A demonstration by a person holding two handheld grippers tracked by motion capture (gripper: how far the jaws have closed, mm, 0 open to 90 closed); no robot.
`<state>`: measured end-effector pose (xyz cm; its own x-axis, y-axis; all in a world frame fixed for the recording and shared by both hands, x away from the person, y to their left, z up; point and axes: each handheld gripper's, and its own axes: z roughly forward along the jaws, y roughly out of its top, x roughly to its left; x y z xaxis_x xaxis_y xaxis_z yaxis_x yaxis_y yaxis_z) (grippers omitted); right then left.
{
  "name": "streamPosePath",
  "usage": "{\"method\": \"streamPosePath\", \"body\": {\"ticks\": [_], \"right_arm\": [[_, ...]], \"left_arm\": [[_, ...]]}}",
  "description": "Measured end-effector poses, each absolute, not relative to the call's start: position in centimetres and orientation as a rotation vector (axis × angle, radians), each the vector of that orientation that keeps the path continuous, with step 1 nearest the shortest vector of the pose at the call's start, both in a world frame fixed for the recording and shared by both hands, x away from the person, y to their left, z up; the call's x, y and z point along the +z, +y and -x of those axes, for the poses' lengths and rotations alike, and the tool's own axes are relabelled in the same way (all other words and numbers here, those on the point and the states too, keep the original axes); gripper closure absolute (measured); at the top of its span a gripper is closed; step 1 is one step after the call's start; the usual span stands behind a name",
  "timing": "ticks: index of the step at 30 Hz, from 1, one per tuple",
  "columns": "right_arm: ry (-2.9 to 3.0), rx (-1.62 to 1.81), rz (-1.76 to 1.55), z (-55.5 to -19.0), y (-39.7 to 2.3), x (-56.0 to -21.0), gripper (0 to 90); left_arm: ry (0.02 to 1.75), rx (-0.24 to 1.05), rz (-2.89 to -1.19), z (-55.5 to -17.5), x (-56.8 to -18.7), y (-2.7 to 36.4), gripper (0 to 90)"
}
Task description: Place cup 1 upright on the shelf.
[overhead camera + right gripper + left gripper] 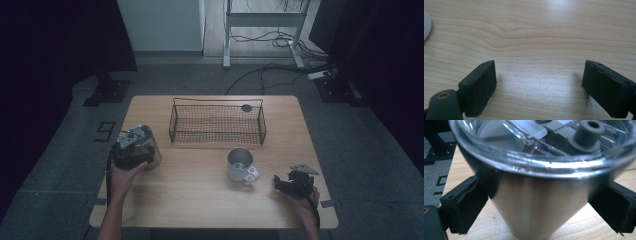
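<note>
On the wooden surface [200, 200] the left gripper [131, 152] sits at about nine o'clock, and its jaws are clamped on a steel tumbler [146, 144] with a clear lid. In the left gripper view the two black pads press the tumbler [534, 202] from both sides, below the lid rim [544, 167], probably because the body is narrower there and the wide rim stops it from slipping through. The tumbler looks tilted: its long axis leans, with the lid end pointing up and a little toward the person and the narrow base toward the surface. Whether the base touches the wood I cannot tell.

The right gripper [292, 184] rests low at about four o'clock. In the right gripper view its jaws stand wide apart with only bare wood between them, so it holds nothing.

A metal mug [240, 165] stands upright near the centre, mouth up, handle turned toward five o'clock. A wire basket [218, 139] lies at twelve o'clock; I judge it is where the cups should go.
</note>
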<state>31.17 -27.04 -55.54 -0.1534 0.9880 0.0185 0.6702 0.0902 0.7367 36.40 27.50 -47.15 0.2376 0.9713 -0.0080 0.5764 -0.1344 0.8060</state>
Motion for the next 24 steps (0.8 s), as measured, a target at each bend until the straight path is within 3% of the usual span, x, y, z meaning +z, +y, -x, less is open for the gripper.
{"method": "streamPosePath", "body": {"ticks": [24], "right_arm": [[1.881,0.843,-1.625,-31.2,-27.1,-55.5,12.0]], "left_arm": [[1.426,0.734,-1.794,-38.0,-48.0,27.0,2.6]]}}
